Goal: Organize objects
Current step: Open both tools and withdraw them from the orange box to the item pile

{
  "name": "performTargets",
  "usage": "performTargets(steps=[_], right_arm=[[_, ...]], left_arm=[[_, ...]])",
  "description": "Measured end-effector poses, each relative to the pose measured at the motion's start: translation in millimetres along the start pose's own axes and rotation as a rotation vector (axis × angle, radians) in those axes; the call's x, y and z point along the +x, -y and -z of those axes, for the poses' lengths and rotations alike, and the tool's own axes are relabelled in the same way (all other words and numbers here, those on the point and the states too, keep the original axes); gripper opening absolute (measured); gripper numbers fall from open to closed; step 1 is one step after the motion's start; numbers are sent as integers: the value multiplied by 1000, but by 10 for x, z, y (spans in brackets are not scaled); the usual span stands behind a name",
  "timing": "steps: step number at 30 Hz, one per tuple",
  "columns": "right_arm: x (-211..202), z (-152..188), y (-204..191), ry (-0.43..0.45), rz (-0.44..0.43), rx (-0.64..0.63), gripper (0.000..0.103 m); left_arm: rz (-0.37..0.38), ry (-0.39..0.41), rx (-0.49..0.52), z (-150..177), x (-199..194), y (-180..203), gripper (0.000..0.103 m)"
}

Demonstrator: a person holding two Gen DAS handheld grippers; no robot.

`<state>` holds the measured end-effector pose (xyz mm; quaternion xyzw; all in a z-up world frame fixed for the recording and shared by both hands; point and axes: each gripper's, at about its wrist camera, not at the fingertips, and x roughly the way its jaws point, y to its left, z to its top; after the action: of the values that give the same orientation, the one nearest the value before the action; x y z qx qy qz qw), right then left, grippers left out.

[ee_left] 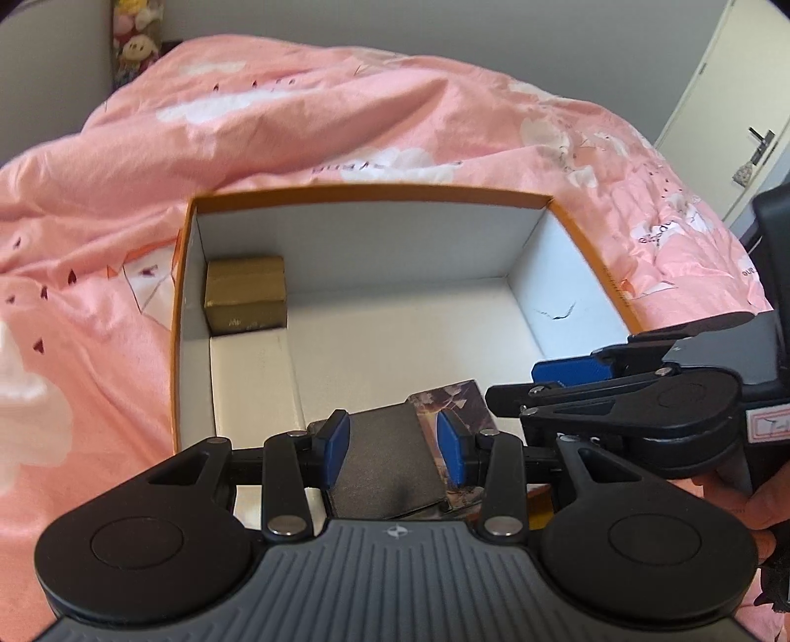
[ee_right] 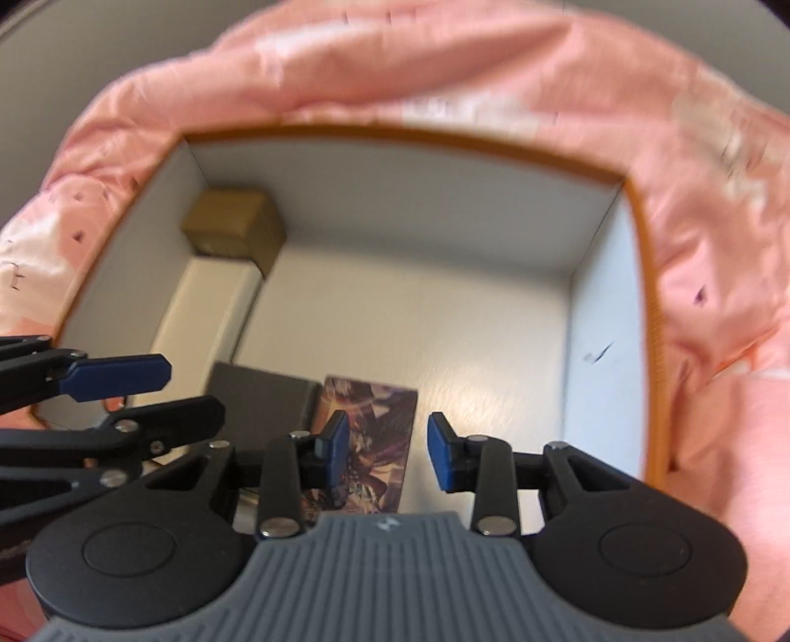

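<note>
An open orange-rimmed box (ee_left: 375, 190) with white walls lies on a pink bedcover; it also shows in the right wrist view (ee_right: 395, 132). Inside, a gold box (ee_left: 245, 294) sits in the far left corner above a white box (ee_left: 249, 380). My left gripper (ee_left: 395, 447) stands with its pads on either side of a dark grey box (ee_left: 382, 457) at the near edge. A box with printed artwork (ee_left: 456, 405) lies right beside it. My right gripper (ee_right: 387, 452) is open over the artwork box (ee_right: 368, 434), holding nothing. The grey box (ee_right: 256, 400) lies to its left.
The pink bedcover (ee_left: 345, 113) surrounds the box on all sides in rumpled folds. A plush toy (ee_left: 136, 44) sits at the far left by the wall. A white door with a handle (ee_left: 740, 99) stands at the right. The box floor's right half (ee_right: 469, 336) is bare.
</note>
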<state>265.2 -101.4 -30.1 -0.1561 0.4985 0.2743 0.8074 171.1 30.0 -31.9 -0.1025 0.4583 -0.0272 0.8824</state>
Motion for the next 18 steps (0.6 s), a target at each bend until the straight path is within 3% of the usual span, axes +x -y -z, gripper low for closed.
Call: performTargets(steps=[10, 18], right_arm=[[-969, 393, -97, 252, 12, -16, 37], [-1159, 875, -265, 311, -2, 1, 41]], left_arm=[[16, 100, 141, 174, -544, 262, 45], [109, 110, 180, 464, -849, 265, 45]])
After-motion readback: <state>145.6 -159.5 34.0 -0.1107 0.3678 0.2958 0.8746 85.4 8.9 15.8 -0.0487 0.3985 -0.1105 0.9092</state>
